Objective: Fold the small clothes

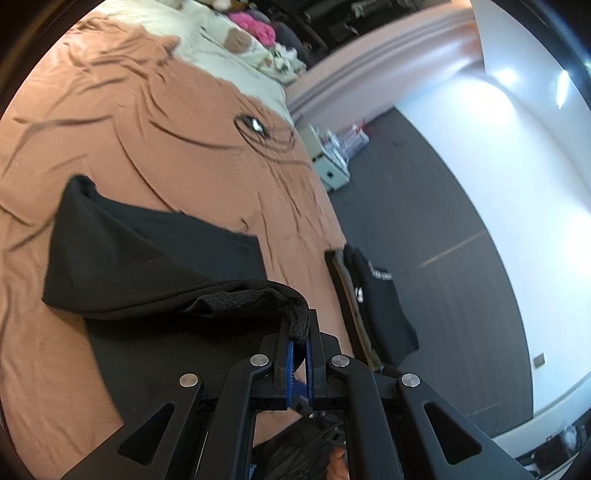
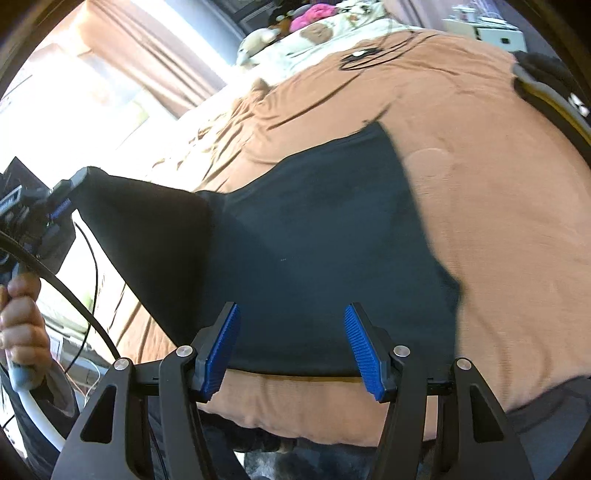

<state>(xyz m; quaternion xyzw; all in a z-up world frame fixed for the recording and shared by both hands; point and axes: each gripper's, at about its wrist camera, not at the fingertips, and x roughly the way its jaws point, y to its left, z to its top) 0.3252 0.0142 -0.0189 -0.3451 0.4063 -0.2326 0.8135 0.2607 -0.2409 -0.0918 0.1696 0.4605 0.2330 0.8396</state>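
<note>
A black garment (image 1: 147, 258) lies partly spread on a brown bed cover (image 1: 166, 122). My left gripper (image 1: 298, 332) is shut on a bunched hem of the garment, which rises from the bed to its blue pads. In the right wrist view the same garment (image 2: 314, 240) lies flat in the middle, and one corner is lifted to the left by the left gripper (image 2: 70, 188), held by a person's hand (image 2: 22, 314). My right gripper (image 2: 291, 343) hangs open over the garment's near edge, its blue pads well apart and not pressing on the cloth.
A second dark garment with white print (image 1: 380, 295) hangs over the bed's side, also seen as dark cloth (image 2: 554, 85) at the far right. Pale bedding and plush toys (image 2: 314, 22) lie at the bed's head. A white box (image 1: 332, 166) stands on the grey floor.
</note>
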